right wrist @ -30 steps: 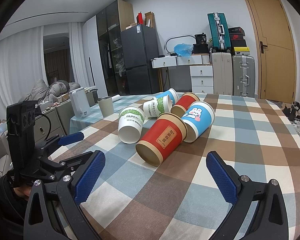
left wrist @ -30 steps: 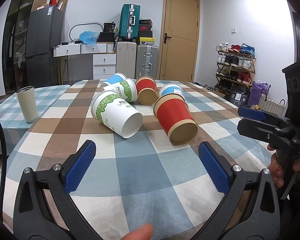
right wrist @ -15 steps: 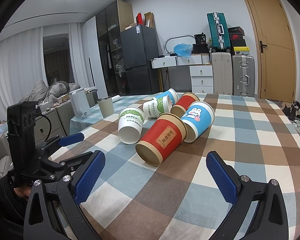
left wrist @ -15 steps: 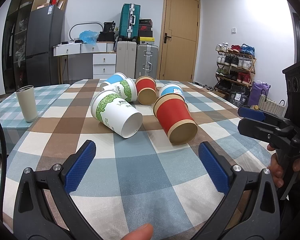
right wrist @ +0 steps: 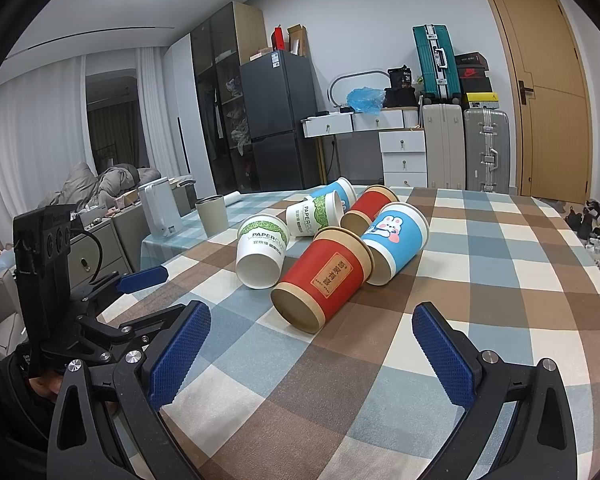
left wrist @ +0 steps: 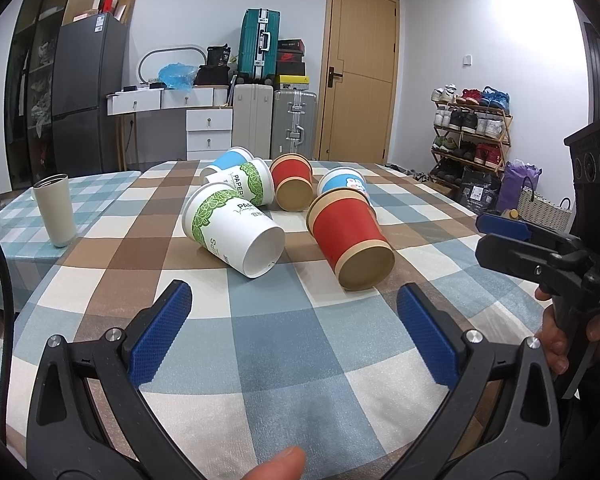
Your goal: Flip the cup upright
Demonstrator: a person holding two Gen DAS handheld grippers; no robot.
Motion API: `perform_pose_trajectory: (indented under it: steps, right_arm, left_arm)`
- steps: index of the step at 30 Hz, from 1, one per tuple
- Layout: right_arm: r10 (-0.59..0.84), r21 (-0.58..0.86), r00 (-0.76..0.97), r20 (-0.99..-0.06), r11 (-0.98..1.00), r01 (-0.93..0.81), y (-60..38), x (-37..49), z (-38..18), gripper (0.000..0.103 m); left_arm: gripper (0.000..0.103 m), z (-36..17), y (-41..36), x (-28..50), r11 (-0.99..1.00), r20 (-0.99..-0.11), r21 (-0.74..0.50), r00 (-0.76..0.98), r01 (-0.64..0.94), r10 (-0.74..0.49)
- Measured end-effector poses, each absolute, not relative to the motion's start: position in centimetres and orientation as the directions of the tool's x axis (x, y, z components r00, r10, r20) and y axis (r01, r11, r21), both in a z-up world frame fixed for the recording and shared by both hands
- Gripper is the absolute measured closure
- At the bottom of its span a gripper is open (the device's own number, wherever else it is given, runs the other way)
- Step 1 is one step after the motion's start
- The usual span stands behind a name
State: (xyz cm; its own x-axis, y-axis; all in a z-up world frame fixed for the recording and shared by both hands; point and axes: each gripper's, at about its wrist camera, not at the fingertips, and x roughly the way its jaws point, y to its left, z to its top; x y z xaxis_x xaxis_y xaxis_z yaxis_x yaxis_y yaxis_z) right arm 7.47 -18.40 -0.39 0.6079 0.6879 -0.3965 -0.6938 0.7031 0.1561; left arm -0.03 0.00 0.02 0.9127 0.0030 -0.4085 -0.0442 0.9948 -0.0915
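Note:
Several paper cups lie on their sides in a cluster on the checked tablecloth (left wrist: 292,344). Nearest are a white cup with green leaves (left wrist: 232,228) (right wrist: 262,250) and a red cup (left wrist: 350,240) (right wrist: 322,278), bases toward me. Behind them lie a blue rabbit cup (right wrist: 396,238) (left wrist: 344,184), a second red cup (left wrist: 292,182), a second green-leaf cup (left wrist: 246,186) and a blue cup (left wrist: 226,162). My left gripper (left wrist: 294,336) is open and empty, short of the cups. My right gripper (right wrist: 310,352) is open and empty, just before the red cup.
A beige tumbler (left wrist: 55,210) stands upright on the neighbouring teal-checked table at the left. The right gripper shows at the right edge of the left wrist view (left wrist: 540,248). Suitcases, drawers, a fridge and a shoe rack stand beyond the table.

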Motion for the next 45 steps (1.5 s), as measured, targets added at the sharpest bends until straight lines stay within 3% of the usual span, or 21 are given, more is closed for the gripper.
perform_pose_trajectory:
  steps: [26, 45]
  right_arm:
    - [0.674, 0.167, 0.615, -0.41, 0.718, -0.676, -18.5, 7.9, -0.6, 0.0]
    - [0.617, 0.211, 0.659, -0.43, 0.779, -0.591, -21.5, 9.0, -0.2, 0.0]
  left_arm:
    - [0.001, 1.1, -0.6, 0.0, 0.994, -0.415, -0.104, 0.91, -0.04, -0.006]
    - [0.001, 0.9, -3.4, 5.7, 0.996, -0.567, -0.086, 0.823, -0.01, -0.041]
